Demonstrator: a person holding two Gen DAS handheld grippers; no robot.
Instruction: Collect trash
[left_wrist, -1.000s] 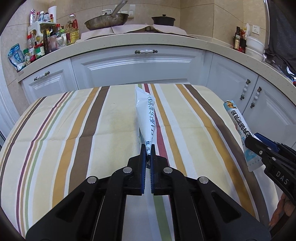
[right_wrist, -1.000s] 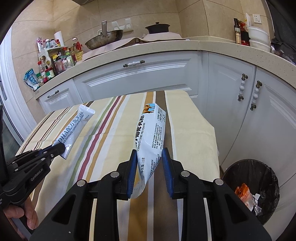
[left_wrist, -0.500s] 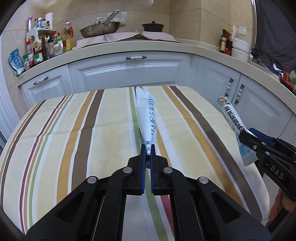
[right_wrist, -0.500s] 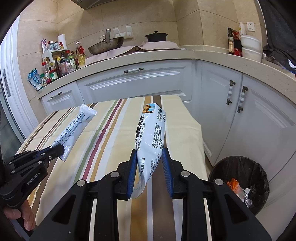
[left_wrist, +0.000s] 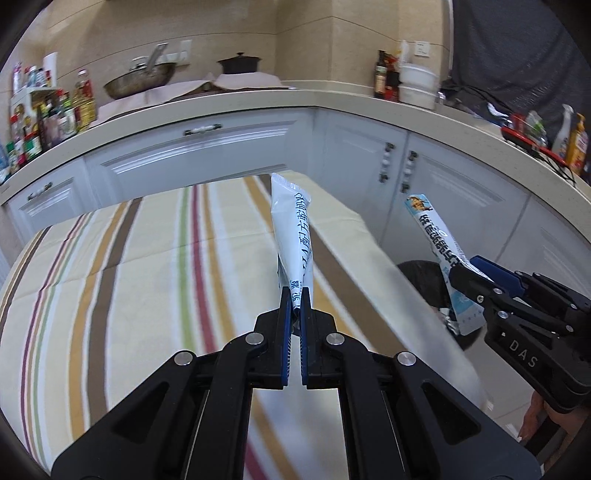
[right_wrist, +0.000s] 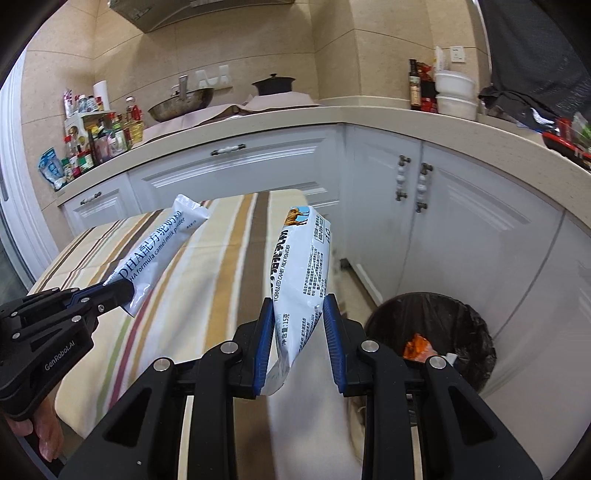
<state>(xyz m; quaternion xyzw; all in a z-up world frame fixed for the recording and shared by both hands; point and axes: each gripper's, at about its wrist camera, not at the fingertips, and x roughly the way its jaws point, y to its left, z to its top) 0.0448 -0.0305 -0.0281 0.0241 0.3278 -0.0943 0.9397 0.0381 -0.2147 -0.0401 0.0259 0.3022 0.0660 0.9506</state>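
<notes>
The left gripper (left_wrist: 295, 295) pinches the bottom end of a thin white packet (left_wrist: 291, 236) with blue writing. The packet sticks straight out in front of it, in the air. Under it is a table with a striped cloth (left_wrist: 147, 258).

The right gripper (right_wrist: 299, 314) squeezes a fatter white pouch (right_wrist: 301, 266). The pouch has a camel picture at its far end and small black words on its side. Its low end hangs down bent between the fingers.

Down to the right of this gripper is a black trash bin (right_wrist: 436, 332) with an orange scrap inside. Past the table are white cabinets (right_wrist: 236, 173) and a tan counter (right_wrist: 369, 114).
</notes>
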